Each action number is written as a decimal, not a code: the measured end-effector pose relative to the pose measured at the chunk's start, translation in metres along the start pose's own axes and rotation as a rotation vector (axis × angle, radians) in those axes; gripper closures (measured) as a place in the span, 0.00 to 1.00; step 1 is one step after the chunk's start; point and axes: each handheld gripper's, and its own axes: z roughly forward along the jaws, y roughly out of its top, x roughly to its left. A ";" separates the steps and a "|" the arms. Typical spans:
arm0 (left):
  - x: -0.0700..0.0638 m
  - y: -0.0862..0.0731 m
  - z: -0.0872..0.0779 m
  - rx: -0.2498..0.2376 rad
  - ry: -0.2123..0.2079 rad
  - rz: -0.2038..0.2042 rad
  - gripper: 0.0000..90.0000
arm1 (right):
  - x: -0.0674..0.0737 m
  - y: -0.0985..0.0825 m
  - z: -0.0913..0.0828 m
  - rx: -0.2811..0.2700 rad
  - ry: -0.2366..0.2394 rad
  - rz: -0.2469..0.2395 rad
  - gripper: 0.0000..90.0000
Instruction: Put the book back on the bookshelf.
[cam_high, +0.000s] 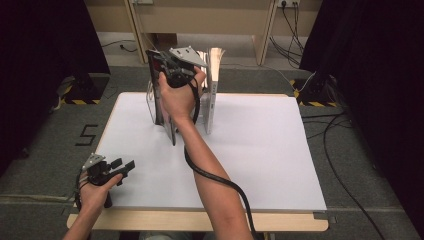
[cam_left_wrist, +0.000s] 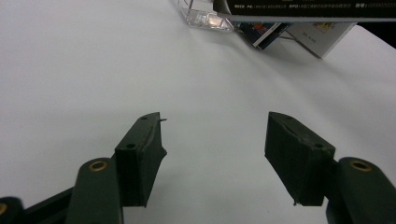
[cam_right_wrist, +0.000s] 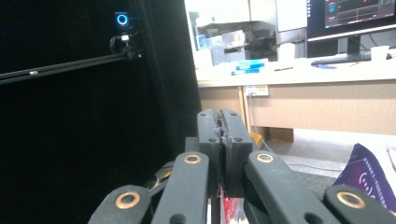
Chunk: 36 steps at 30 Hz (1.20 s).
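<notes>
right hand-held gripper (cam_high: 161, 64) of mine sits up at the far edge of the table (cam_high: 260, 150), above the row of upright books. in the right gripper view its jaws are pressed together, pads touching, and something thin and reddish shows just beneath them at the bottom edge; whether the pads pinch it i cannot tell. in the high view my right hand (cam_high: 179, 97) wraps the gripper body, with the grey three-cornered plate on top and the black cable trailing back along my forearm to the near edge of the table.

under that gripper, the dark book (cam_high: 165, 117) stands on its edge and leans, its bottom corner on the white table surface. just beside it to the right stands a white book (cam_high: 211, 100), also upright, near the far edge. a clear plastic stand (cam_left_wrist: 205, 16) shows at the left end of the row in the left gripper view, touching the table, with the books' lower edges next to it.

left hand-held gripper (cam_high: 124, 166) of mine rests low at the near left corner of the table, well apart from the books. its jaws stand wide with nothing between them, only bare white table beyond, and they point toward the books from a distance.
</notes>
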 end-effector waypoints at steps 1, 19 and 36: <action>0.000 0.000 0.000 0.000 0.000 0.000 0.40 | 0.000 0.000 0.000 0.000 0.000 0.000 0.98; 0.001 0.000 0.000 -0.008 -0.005 0.002 0.40 | -0.006 -0.006 0.032 -0.031 -0.062 -0.005 0.98; 0.001 0.000 0.000 -0.006 -0.009 0.003 0.41 | -0.013 -0.023 0.026 -0.019 -0.115 -0.031 0.98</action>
